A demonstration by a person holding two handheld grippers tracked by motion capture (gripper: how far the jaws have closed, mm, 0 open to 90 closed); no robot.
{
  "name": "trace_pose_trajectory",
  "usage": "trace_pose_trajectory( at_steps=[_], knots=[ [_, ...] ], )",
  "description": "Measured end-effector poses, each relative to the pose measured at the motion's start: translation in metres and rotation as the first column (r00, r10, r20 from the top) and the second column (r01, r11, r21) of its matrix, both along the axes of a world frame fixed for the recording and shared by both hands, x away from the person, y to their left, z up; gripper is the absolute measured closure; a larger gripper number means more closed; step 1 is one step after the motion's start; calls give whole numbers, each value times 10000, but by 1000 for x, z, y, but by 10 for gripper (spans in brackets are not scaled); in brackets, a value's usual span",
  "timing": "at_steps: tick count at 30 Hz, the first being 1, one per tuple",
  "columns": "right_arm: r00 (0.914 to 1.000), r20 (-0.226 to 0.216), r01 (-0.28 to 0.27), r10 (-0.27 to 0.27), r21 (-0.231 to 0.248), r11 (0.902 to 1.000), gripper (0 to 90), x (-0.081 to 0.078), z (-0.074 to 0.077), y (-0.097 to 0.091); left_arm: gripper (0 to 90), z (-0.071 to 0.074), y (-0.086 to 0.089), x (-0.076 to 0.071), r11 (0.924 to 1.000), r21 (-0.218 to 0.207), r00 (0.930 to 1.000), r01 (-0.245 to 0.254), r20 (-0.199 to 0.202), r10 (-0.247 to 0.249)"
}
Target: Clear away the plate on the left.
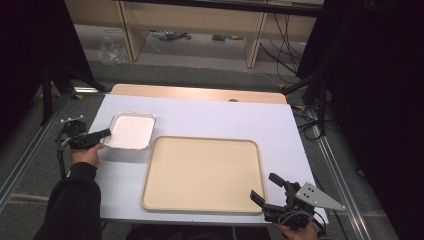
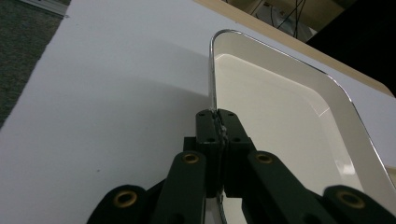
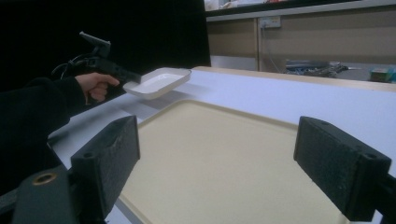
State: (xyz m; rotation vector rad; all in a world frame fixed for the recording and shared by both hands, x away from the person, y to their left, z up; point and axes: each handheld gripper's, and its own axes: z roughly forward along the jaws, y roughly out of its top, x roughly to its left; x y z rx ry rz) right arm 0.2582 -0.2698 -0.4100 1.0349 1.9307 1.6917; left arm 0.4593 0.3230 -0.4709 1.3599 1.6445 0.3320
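Note:
A white rectangular dish (image 1: 131, 131) with a metal rim is held above the white table at the left. My left gripper (image 1: 107, 132) is shut on the dish's left rim; in the left gripper view the black jaws pinch the thin rim (image 2: 214, 100) of the dish (image 2: 280, 121). The right gripper view shows the dish (image 3: 159, 82) lifted clear of the table, slightly tilted. A large beige tray (image 1: 202, 172) lies flat in the middle. My right gripper (image 1: 266, 187) stands open at the tray's near right corner, its pads (image 3: 112, 154) spread wide over the tray (image 3: 224, 158).
The white table top (image 1: 220, 112) rests on a wooden board whose far edge shows. Dark curtains, a metal rail and cables (image 1: 312, 125) line the right side. Shelving and floor clutter lie beyond the table.

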Motion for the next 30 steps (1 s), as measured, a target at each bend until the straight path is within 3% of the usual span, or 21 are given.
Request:
trace_pose_trajectory(
  at_steps=[1,3,4,6,10,11,14,15,16,17,18,19,21,22,23,24,25,26,27,28,30],
  knots=[
    [9999,-78,-94,97,336,9994,153,0,-1,2,883,1,-2,0,9999,-103,10000,50,58,-49],
    [9999,-108,-77,77,-34,10000,153,1,0,0,883,3,-6,0,9996,-242,9999,151,69,-149],
    [9999,135,52,-49,-271,9996,153,1,0,-1,883,3,-8,-1,9995,-275,9999,159,52,-158],
    [9999,-32,-98,99,311,9995,153,0,-1,1,883,4,-11,-1,9988,-311,9992,370,130,-366],
    [10000,-16,19,-20,-200,9998,152,0,1,-1,883,8,-22,-1,9969,-245,9970,752,187,-747],
    [9999,-107,-81,84,293,9995,153,0,0,1,883,9,-25,-1,9956,-259,9958,898,208,-893],
    [10000,-59,-1,0,-101,9999,153,0,0,-1,883,13,-37,-2,9915,-152,9913,1294,256,-1289],
    [9999,123,33,-30,-264,9996,153,1,0,-2,883,15,-42,-2,9894,-89,9890,1452,296,-1449],
    [9999,-96,-98,99,186,9998,153,0,0,1,883,16,-46,-2,9865,-20,9859,1638,354,-1637],
    [10000,-33,-57,58,88,9999,152,0,0,0,883,17,-51,-3,9836,61,9829,1805,351,-1806],
    [9996,286,34,-34,21,10000,153,2,0,-1,883,17,-56,-3,9810,112,9803,1935,377,-1938],
    [9999,-105,-91,93,206,9997,153,0,0,0,883,18,-60,-3,9777,186,9770,2092,373,-2097],
    [9998,186,46,-43,-182,9998,153,1,0,-1,884,19,-71,-4,9708,194,9702,2390,366,-2396],
    [10000,-42,-24,24,-9,10000,152,0,1,0,883,19,-74,-4,9684,198,9677,2487,379,-2493],
    [9999,136,82,-79,-208,9998,152,0,1,-2,884,19,-78,-4,9641,219,9634,2648,370,-2654],
    [9998,179,-100,97,198,9998,152,2,0,1,884,18,-83,-5,9620,243,9614,2721,365,-2728],
    [9998,-178,-129,130,90,9999,152,0,0,0,884,18,-87,-5,9589,330,9586,2818,318,-2828],
    [9999,108,25,-23,-193,9998,152,1,0,-1,884,18,-91,-6,9564,300,9561,2905,311,-2914],
    [9999,-127,-88,90,177,9998,152,0,0,1,884,18,-94,-6,9518,306,9516,3050,283,-3059],
    [9999,101,-33,35,-135,9999,152,1,1,-1,884,18,-98,-7,9474,308,9472,3184,282,-3193],
    [9999,96,-57,58,-94,9999,152,1,0,-1,884,18,-106,-8,9412,321,9411,3363,257,-3372]
  ],
)
